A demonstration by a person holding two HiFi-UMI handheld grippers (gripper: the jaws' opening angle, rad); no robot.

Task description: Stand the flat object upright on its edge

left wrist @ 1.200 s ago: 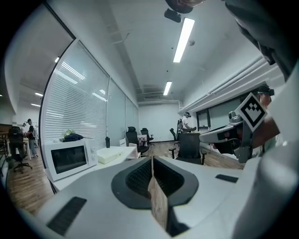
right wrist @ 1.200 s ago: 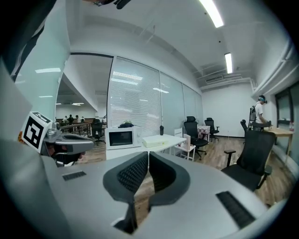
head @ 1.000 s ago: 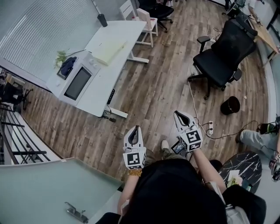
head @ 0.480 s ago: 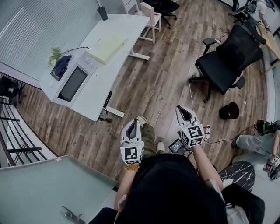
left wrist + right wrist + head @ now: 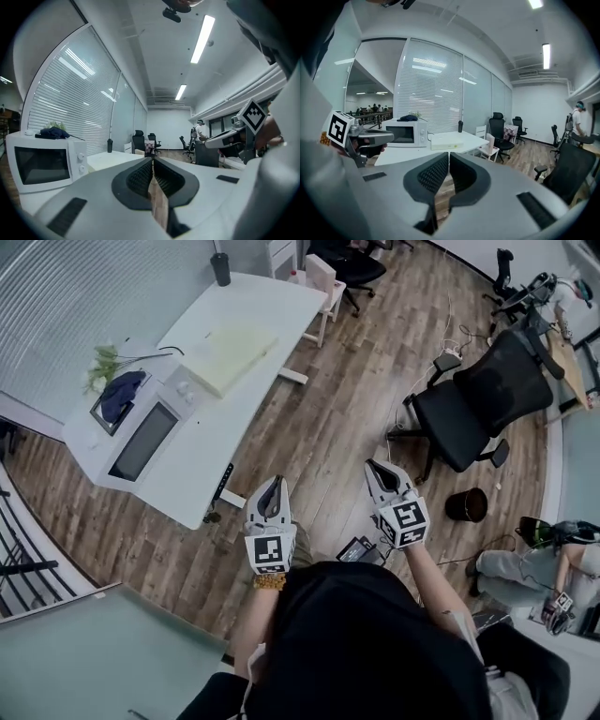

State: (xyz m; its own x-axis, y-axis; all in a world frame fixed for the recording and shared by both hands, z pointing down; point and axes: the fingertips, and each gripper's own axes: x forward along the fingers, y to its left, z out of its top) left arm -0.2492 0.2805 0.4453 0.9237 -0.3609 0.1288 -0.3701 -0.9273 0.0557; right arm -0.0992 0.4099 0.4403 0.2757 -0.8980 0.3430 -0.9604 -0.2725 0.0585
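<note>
The flat object is a pale yellowish slab [image 5: 228,354] lying flat on the white table [image 5: 272,306], beyond the microwave; in the right gripper view the slab [image 5: 446,140] shows past the jaws. My left gripper [image 5: 275,482] hangs in the air over the wooden floor, well short of the table, shut with nothing in it. The right gripper [image 5: 373,466] is level with it, also shut and empty. In the left gripper view the jaws [image 5: 153,159] meet with nothing between them, and so do the right jaws [image 5: 448,154].
A white microwave [image 5: 141,437] with a dark cloth and a plant on top stands at the table's near end, a dark bottle [image 5: 220,268] at the far end. A black office chair [image 5: 478,399], a black bin [image 5: 466,504] and floor cables lie right. A seated person [image 5: 525,563] is at far right.
The person has walked forward over the floor, and the table, chair and bin have shifted in view. Both grippers stay shut and empty, now a little higher in the head view.
</note>
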